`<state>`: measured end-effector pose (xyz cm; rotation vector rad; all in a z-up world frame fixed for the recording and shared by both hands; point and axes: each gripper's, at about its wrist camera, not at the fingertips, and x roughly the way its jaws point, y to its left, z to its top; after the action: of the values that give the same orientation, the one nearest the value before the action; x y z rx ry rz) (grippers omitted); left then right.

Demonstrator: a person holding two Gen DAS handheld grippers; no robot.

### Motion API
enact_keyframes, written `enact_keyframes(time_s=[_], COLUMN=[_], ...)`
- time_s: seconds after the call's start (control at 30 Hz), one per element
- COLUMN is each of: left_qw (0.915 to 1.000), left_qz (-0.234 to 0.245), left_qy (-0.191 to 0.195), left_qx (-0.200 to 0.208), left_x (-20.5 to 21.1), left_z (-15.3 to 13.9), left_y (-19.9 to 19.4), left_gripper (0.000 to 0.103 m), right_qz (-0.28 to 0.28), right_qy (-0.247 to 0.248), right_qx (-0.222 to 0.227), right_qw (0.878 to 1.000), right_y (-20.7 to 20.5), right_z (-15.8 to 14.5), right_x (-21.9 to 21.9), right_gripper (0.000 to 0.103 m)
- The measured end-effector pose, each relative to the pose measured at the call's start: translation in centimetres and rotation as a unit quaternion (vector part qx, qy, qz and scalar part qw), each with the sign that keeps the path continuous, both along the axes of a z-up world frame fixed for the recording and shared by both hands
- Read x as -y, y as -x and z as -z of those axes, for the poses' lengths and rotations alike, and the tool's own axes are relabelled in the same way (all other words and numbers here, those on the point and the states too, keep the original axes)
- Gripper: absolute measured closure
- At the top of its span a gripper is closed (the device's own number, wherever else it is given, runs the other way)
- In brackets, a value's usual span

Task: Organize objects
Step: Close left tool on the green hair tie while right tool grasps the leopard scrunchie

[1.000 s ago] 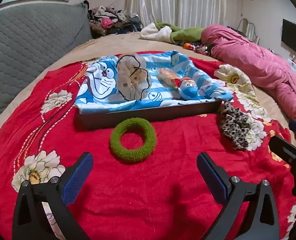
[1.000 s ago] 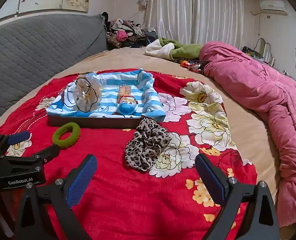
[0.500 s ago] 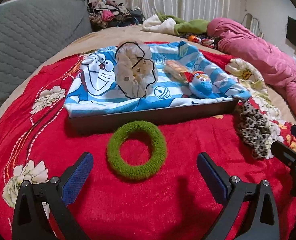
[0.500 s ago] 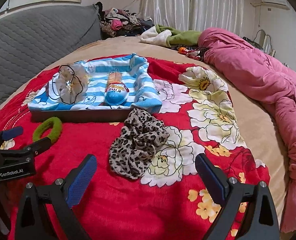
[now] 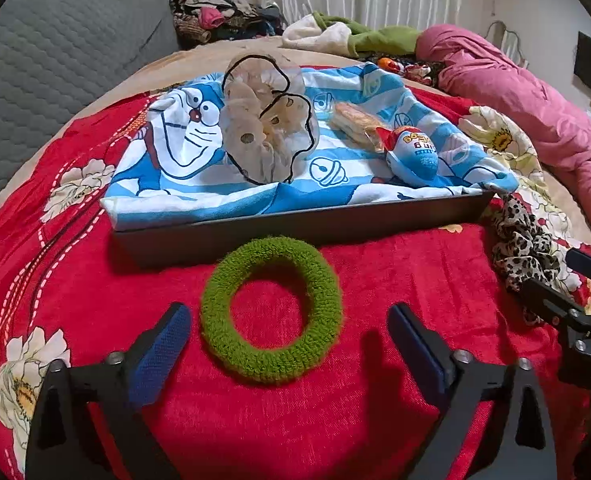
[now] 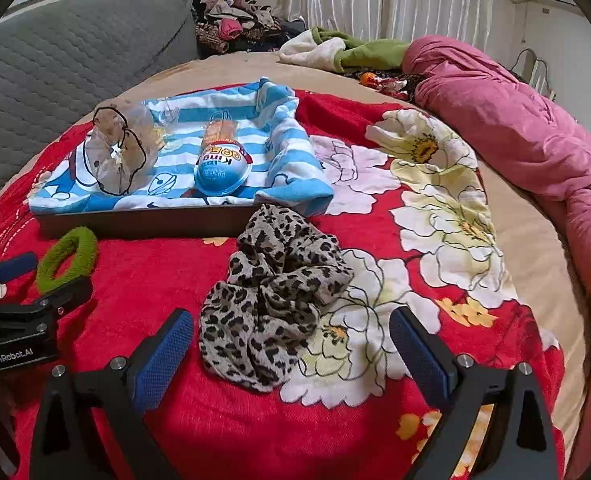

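In front of the dark rectangular tray [image 5: 295, 228], both grippers gape wide: left gripper [image 5: 289, 334] should straddle the fuzzy green ring scrunchie [image 5: 271, 308] squarely; right gripper [image 6: 291, 340] faces the leopard-print fabric scrunchie [image 6: 271, 292].

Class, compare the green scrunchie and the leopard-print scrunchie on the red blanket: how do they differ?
The green scrunchie is a plain, fuzzy, neat open ring; the leopard-print scrunchie is spotted, thin fabric, crumpled with no clear hole. Green lies before the left claw, leopard before the right claw. Both lie on the blanket outside the tray, ungrasped.

Red floral blanket [image 5: 375, 400]: tray [image 5: 295, 228], green scrunchie [image 5: 271, 308], leopard scrunchie [image 6: 271, 300].
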<state>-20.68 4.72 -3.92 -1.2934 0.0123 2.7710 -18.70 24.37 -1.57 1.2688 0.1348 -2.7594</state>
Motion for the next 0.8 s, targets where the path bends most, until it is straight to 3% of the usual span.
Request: enact_keyframes(time_s=[0.07, 0.13, 0.33, 0.53, 0.67, 0.8], left_qw=[1.0000, 0.9999, 0.9998, 0.9997, 0.9995, 0.9995], left_qz=[0.002, -0.001, -0.007, -0.005, -0.005, -0.007], left_qy=[0.003, 0.006, 0.001, -0.008, -0.017, -0.023], left_qx=[0.003, 0.008, 0.017, 0.023, 0.025, 0.022], left_x=[-0.1, 0.0, 0.4, 0.5, 0.7, 0.9], left_z=[0.1, 0.3, 0.6, 0.9, 0.9, 0.8], left_y=[0.1, 0.2, 0.4, 0.8, 0.8, 0.7], left_gripper=[0.018, 0.034, 0.039, 0.042, 0.046, 0.061], right_qz=[0.000, -0.001, -0.006, -0.015, -0.022, -0.033], right_qy=[0.000, 0.002, 0.003, 0.004, 0.009, 0.023], right_qx=[0.002, 0.005, 0.011, 0.025, 0.032, 0.030], right_qw=[1.000, 1.000, 1.000, 1.000, 0.999, 0.999], right_y=[0.3, 0.7, 1.5, 2.3, 2.7, 2.3], right_z=[0.2, 0.4, 0.7, 1.3, 1.7, 1.5], right_x=[0.2, 0.3, 0.7, 1.4, 1.7, 1.8], right_gripper=[0.004, 0.004, 0.015, 0.037, 0.059, 0.076])
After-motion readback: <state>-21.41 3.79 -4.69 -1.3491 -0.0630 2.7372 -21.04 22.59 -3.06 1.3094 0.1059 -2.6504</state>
